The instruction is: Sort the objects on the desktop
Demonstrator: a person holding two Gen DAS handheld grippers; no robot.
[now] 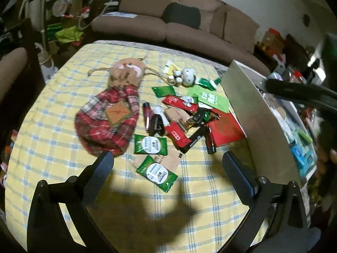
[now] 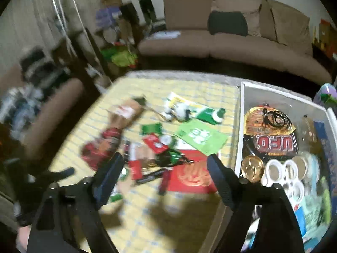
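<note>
the left gripper (image 1: 166, 160) hangs spread and empty over green sachets (image 1: 150, 145) beside a plaid drawstring pouch (image 1: 109, 122). only the blurred right wrist view shows inside the white box (image 2: 240, 130): noodle bowl (image 2: 271, 135), gold lid (image 2: 252, 168). right gripper (image 2: 165, 166) spread, empty.

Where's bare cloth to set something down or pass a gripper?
Free: checked cloth left of the plaid pouch, and the near strip in front of the green sachets. Crowded: packets between the pouch and white box; the box is full.

Brown sofa (image 1: 189, 25) behind the checked-cloth table (image 1: 52, 147)
</note>
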